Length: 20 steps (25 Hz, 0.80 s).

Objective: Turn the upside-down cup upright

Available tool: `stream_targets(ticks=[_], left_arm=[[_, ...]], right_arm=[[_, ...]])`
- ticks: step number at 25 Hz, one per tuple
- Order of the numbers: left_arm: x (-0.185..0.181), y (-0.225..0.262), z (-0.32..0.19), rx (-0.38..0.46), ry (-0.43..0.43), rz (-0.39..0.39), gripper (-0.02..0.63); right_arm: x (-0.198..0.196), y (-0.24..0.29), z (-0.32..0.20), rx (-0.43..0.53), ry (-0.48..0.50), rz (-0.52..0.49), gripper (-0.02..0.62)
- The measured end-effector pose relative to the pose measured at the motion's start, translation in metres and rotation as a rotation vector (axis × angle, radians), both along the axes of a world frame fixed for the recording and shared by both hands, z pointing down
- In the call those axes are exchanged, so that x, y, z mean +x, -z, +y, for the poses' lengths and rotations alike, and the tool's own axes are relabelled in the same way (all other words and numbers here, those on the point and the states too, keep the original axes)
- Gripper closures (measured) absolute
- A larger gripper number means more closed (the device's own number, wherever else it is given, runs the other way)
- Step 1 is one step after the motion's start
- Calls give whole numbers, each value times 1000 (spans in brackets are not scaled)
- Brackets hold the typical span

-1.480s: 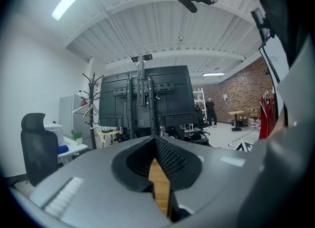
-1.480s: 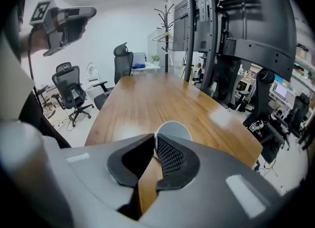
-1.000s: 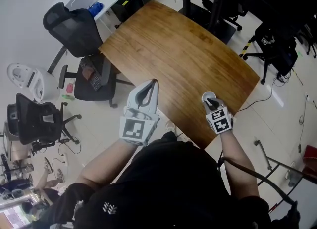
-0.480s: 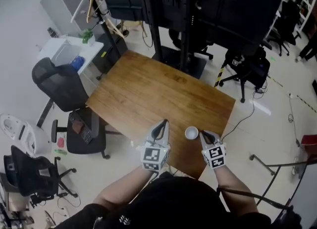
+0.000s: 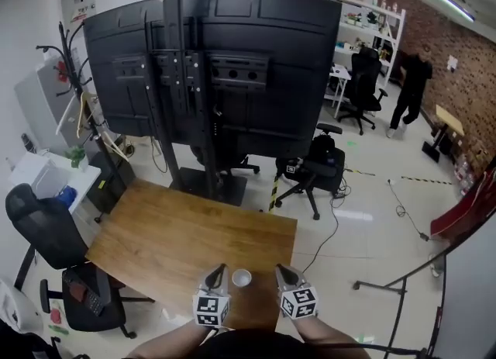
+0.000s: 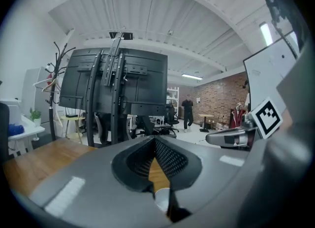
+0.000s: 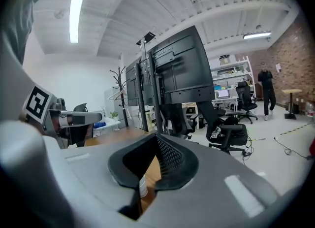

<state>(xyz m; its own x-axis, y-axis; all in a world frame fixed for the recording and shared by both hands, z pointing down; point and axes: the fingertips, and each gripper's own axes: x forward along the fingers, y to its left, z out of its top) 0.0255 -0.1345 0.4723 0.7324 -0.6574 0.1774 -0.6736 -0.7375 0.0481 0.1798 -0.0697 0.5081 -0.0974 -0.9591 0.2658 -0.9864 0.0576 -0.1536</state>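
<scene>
Wooden surface (image 5: 155, 233) bearing one white cup (image 5: 242, 277), which stands mouth-up near the front edge, between two grippers. Left gripper (image 5: 219, 270) and right gripper (image 5: 280, 270) flank the cup without touching it, both held nearly level and pointing away from the person. The fingers of each are closed together on nothing, the right pair having just closed.

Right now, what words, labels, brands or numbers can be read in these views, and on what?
No readable text in any view.
On left gripper and right gripper: square black-and-white patterns, no letters.
Print on white wall panel: too small to read.
Print on sheet on the brick wall: too small to read.
</scene>
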Motion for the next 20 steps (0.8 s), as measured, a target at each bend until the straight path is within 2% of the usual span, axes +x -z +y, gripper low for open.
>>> stream_targets(ticks=[5,9,13,17,20], left_arm=[[13,33,4,75,-28,40,606],[17,54,7,114,-27,38,606],[29,83,-3,161,-14,67,606],[19,86,7,122,33,59,606],[15,90,6,102,72,86,606]], right_arm=[[-5,11,8,20,2,25,594],[22,31,1,53,-28,38,594],[42,54,-18,72,-8,63,594],[28,48,-11,45,8,31,594],[25,44,-10,45,-1,2,594]])
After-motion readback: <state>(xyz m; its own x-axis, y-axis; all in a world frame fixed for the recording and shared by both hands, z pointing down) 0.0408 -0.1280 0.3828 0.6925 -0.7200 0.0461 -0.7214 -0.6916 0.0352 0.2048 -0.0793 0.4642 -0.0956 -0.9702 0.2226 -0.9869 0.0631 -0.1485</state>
